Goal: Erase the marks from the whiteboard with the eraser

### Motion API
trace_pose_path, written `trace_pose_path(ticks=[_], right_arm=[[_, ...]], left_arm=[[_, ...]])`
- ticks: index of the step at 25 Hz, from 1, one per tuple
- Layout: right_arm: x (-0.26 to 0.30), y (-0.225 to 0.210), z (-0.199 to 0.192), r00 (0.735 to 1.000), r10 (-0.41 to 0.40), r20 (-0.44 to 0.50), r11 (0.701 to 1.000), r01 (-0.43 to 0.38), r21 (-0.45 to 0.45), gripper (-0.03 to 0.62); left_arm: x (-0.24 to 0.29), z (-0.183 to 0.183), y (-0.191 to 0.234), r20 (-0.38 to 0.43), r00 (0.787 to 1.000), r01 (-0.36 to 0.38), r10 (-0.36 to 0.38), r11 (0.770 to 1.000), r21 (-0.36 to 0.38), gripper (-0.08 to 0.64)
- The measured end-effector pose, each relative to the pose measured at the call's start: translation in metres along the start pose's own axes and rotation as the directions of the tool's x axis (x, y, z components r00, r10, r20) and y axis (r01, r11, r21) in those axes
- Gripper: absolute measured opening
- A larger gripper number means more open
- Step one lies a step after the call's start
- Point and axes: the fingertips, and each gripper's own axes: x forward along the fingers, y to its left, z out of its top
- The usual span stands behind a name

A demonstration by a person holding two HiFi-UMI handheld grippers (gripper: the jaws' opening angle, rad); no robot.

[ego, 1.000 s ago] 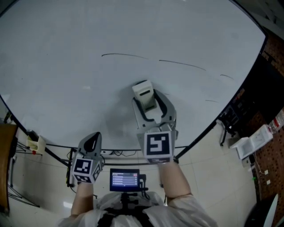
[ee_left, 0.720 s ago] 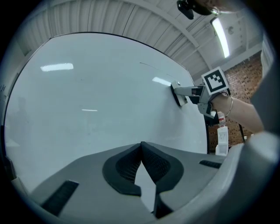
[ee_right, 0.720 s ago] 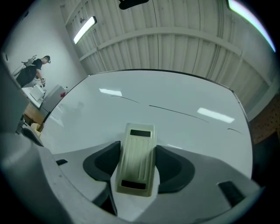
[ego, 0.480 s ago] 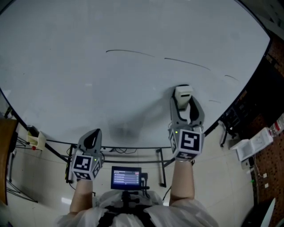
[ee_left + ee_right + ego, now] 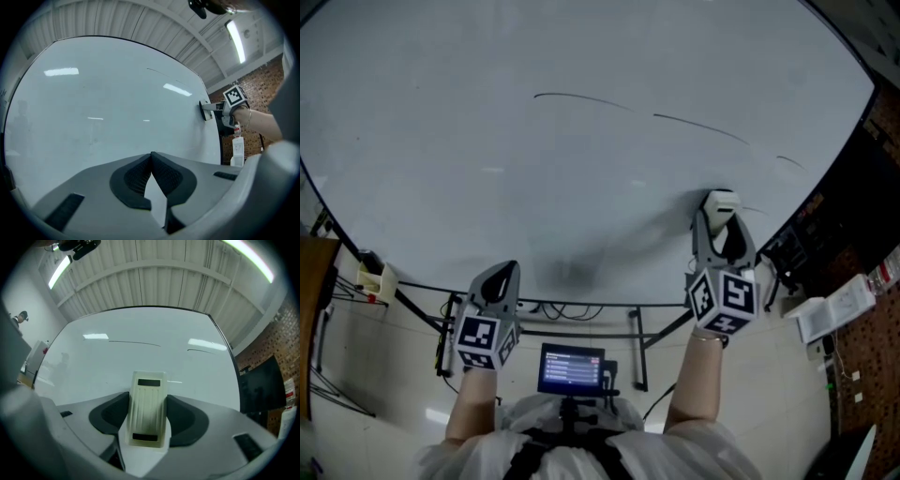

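A big whiteboard [image 5: 487,141] fills the head view. Thin dark marks cross its upper part: one long line [image 5: 581,99], a second line [image 5: 703,127] to its right, and short strokes [image 5: 789,161] near the right edge. My right gripper [image 5: 720,208] is shut on a cream eraser [image 5: 721,205], pressed against the board's lower right, just left of a faint short stroke. In the right gripper view the eraser [image 5: 147,408] sits between the jaws below the marks [image 5: 133,342]. My left gripper [image 5: 499,278] hangs at the board's bottom edge, shut with nothing in it [image 5: 151,161].
The board stands on a black frame [image 5: 581,314] over a tiled floor. A small screen [image 5: 571,368] sits at the person's chest. A dark stand [image 5: 787,253] and a white box [image 5: 834,309] lie right of the board, beside a brick wall.
My right gripper has carried the eraser from the board's lower middle across to the lower right. The left gripper has stayed put.
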Motion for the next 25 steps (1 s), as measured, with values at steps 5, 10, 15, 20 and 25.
trace_pose_path(ticks=[5,10,15,20,25], right_arm=[[-0.029,0.037,-0.007,0.994,0.111,0.018,0.993,-0.111,0.027,0.255],[-0.054,0.077,-0.057,0.985,0.165,-0.048,0.985,-0.162,0.065,0.256],[-0.066,0.111,-0.106,0.961,0.237,-0.143,0.966,-0.217,0.142,0.255],[-0.073,0.123,-0.129,0.950,0.231,-0.212,0.965,-0.197,0.171,0.255],[-0.080,0.140,-0.138,0.944,0.212,-0.252,0.969,-0.170,0.179,0.255]], left_arm=[[0.001,0.003,-0.003,0.008,1.000,0.003,-0.003,1.000,0.002,-0.006],[0.003,0.003,-0.015,0.025,0.999,0.048,-0.048,0.999,-0.006,-0.006],[0.000,0.001,-0.026,0.039,0.994,0.102,-0.101,0.995,-0.015,-0.006],[-0.006,-0.008,-0.018,0.019,0.995,0.101,-0.101,0.995,-0.020,-0.006],[-0.018,-0.024,-0.003,-0.009,0.994,0.110,-0.111,0.993,-0.039,-0.006]])
